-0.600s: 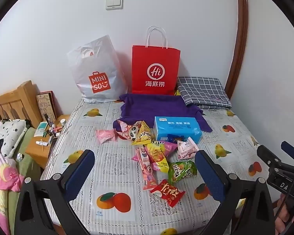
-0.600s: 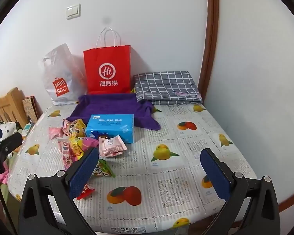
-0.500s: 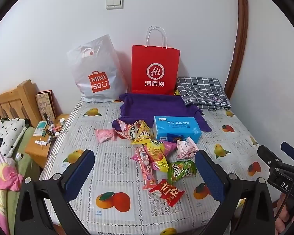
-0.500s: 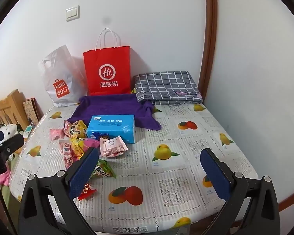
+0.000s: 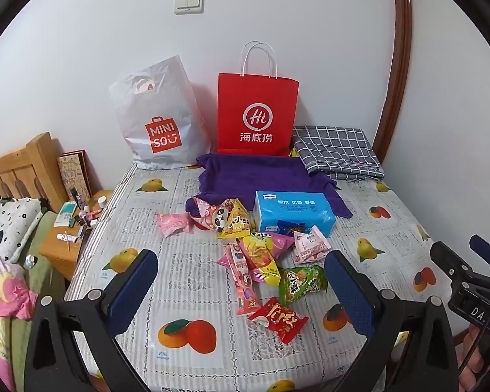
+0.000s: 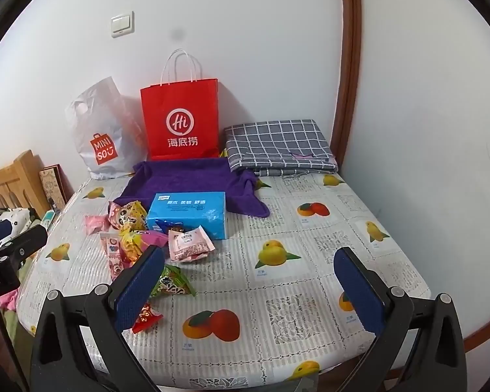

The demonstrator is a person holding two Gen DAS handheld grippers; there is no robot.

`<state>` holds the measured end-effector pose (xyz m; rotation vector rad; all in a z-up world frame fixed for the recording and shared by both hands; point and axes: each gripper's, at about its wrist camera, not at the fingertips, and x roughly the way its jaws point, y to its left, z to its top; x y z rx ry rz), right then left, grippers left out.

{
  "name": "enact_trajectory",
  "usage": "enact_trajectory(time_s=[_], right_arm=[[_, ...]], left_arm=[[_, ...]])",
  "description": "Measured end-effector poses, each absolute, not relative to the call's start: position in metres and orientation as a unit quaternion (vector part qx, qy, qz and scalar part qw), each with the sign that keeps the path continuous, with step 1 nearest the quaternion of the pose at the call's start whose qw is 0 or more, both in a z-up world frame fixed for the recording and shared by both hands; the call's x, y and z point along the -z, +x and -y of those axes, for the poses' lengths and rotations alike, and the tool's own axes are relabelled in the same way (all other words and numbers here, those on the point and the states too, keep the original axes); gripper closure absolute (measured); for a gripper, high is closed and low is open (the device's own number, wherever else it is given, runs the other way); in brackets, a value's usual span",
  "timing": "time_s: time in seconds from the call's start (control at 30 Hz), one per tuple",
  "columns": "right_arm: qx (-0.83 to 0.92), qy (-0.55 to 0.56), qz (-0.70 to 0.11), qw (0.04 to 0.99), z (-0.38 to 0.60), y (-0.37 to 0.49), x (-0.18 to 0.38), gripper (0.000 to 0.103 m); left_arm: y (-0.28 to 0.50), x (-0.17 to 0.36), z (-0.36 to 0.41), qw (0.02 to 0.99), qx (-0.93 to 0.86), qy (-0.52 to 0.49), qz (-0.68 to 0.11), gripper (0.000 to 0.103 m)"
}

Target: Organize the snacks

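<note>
The snack packets (image 5: 261, 254) are lying in a loose heap on the fruit-print table (image 5: 186, 271), just in front of the blue tissue box (image 5: 294, 210) and purple cloth (image 5: 261, 176). None looks sorted yet, so the organizing is seemingly just beginning. The left gripper (image 5: 241, 289) and right gripper (image 6: 250, 290) are hovering above the table's near edge, jaws spread wide, holding nothing. A red paper bag (image 5: 258, 117) and white Miniso bag (image 5: 160, 121) are standing against the wall.
</note>
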<state>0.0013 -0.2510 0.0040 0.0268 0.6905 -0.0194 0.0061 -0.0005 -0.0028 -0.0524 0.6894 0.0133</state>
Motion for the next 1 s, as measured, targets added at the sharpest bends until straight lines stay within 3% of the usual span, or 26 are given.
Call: enact_trajectory(time_s=[1.0], right_arm=[[-0.006, 0.003, -0.319, 0.948, 0.238, -0.01, -0.011, 0.001]], left_arm=[[0.004, -0.004, 0.0, 0.944, 0.0, -0.027, -0.327, 0.001]])
